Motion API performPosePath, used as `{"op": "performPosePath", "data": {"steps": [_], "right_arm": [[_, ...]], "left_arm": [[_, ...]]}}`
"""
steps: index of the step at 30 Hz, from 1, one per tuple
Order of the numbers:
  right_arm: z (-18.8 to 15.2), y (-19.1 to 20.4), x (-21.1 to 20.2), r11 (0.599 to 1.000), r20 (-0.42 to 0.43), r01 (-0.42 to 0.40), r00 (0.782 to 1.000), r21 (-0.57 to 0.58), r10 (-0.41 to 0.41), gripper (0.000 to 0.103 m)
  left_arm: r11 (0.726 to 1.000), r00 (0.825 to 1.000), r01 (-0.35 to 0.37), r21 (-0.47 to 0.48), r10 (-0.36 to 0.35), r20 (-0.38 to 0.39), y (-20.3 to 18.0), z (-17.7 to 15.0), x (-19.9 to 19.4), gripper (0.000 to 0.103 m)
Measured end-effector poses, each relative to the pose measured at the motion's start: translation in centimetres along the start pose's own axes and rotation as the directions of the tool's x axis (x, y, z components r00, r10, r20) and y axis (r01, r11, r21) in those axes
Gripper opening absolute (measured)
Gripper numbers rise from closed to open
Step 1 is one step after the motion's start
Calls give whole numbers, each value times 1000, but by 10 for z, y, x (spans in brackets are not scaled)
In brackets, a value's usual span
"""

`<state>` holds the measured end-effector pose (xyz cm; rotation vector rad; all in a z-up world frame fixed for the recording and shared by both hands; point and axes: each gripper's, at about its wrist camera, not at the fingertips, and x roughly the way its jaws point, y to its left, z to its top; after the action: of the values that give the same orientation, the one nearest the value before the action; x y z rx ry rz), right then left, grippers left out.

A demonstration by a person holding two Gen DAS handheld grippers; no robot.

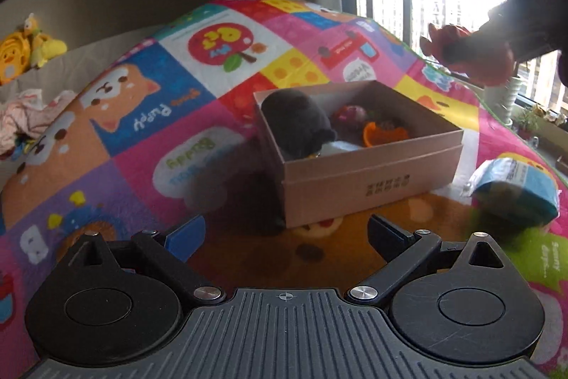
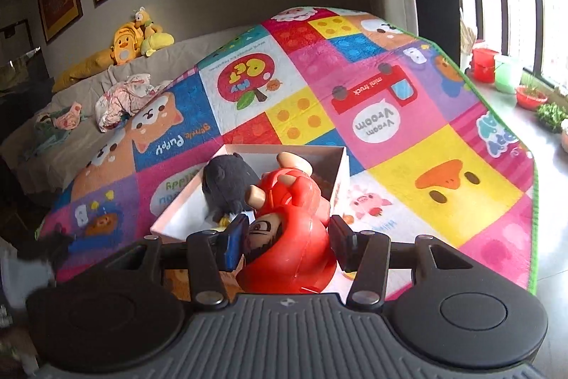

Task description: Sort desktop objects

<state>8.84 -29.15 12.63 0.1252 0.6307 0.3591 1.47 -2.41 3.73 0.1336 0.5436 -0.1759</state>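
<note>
Box (image 1: 355, 180) sits on colourful mat (image 1: 170, 116); right gripper (image 2: 287, 242) clamps red figure (image 2: 291, 237) above it, left gripper (image 1: 285, 233) spread wide, holding nothing.

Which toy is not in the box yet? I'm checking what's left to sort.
The red figure toy, gripped upside down in the right gripper above the box. The black plush and orange piece already lie inside.
</note>
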Motion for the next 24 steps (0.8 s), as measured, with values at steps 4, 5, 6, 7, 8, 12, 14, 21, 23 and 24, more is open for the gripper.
{"op": "performPosePath", "data": {"steps": [4, 5, 6, 7, 8, 12, 14, 21, 23, 24], "right_arm": [[35, 8, 55, 999, -48, 12, 999, 35, -10, 50], [39, 12, 65, 999, -52, 37, 998, 32, -35, 57], [41, 16, 72, 997, -50, 67, 997, 24, -65, 65], [42, 19, 76, 996, -47, 85, 995, 10, -85, 66], [42, 22, 78, 996, -48, 94, 994, -2, -93, 66], [35, 40, 73, 997, -69, 77, 995, -28, -78, 65], [32, 62, 71, 993, -74, 69, 994, -91, -75, 56], [26, 174, 128, 939, -268, -37, 961, -341, -59, 29], [20, 202, 157, 913, -297, -19, 948, -409, -113, 24], [16, 212, 169, 898, -302, -5, 942, -440, -142, 18]], "left_arm": [[998, 1000, -28, -50, 28, -5, 22, -16, -16, 102], [997, 999, -39, -63, 38, -10, 28, -20, -19, 102], [995, 998, -58, -75, 57, -18, 35, -24, -22, 102], [994, 997, -76, -83, 74, -25, 40, -28, -23, 102], [991, 995, -97, -94, 94, -36, 47, -32, -25, 102], [976, 989, -133, -171, 120, -83, 71, -45, -23, 102], [969, 989, -132, -207, 115, -92, 76, -46, -23, 102], [970, 987, -149, -191, 133, -94, 71, -48, -23, 103], [971, 986, -152, -183, 138, -91, 69, -48, -23, 103], [972, 986, -152, -180, 138, -89, 68, -48, -24, 103]]}}
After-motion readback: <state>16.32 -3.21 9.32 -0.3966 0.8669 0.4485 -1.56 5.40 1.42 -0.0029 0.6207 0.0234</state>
